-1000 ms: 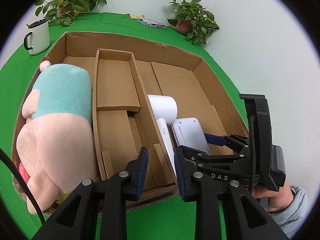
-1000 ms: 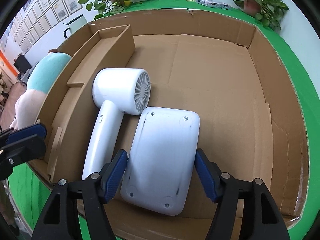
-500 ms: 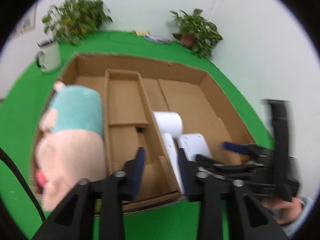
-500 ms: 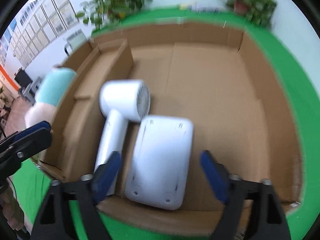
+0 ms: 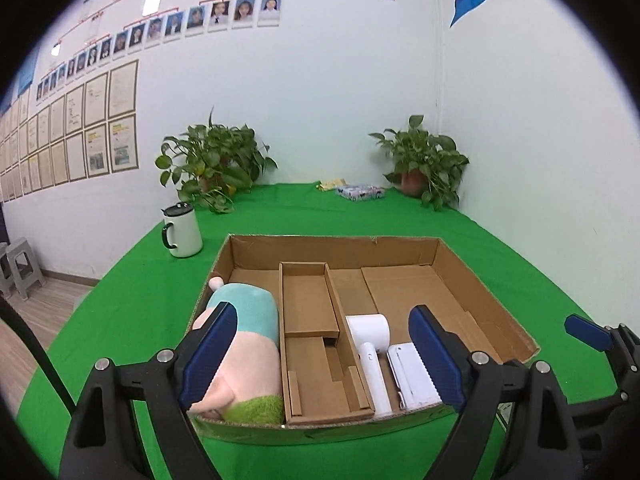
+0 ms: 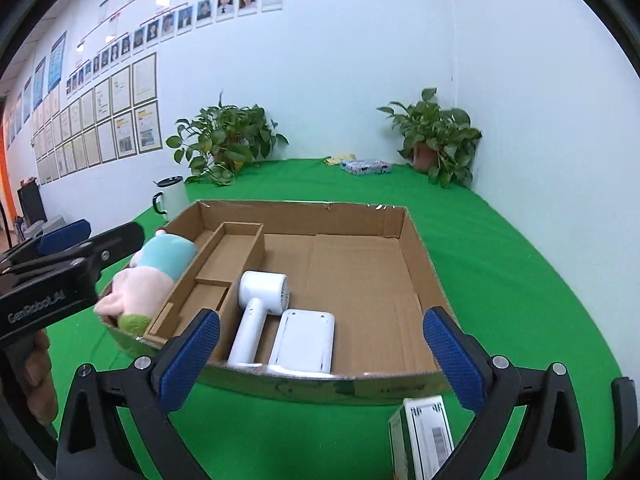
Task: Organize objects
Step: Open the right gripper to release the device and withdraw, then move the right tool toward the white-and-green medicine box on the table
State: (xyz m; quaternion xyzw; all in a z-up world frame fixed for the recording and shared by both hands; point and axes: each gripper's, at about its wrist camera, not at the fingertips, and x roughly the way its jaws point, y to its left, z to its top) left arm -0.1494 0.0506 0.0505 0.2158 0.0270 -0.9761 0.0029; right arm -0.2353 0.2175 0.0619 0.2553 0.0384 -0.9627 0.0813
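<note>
Both the left gripper (image 5: 320,356) and right gripper (image 6: 320,356) have just spread their jaws apart, nothing between them—the hair dryer (image 6: 260,312) and white device (image 6: 304,340) lie in the cardboard box (image 6: 424,264), while the small green-and-white carton (image 6: 420,436) on the counter (image 6: 500,280) sits near the right jaws, which risk knocking it.

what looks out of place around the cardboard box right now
A small green and white carton sits on the green cloth outside the cardboard box, at its near right corner, while the plush toy, hair dryer and white device lie inside.
</note>
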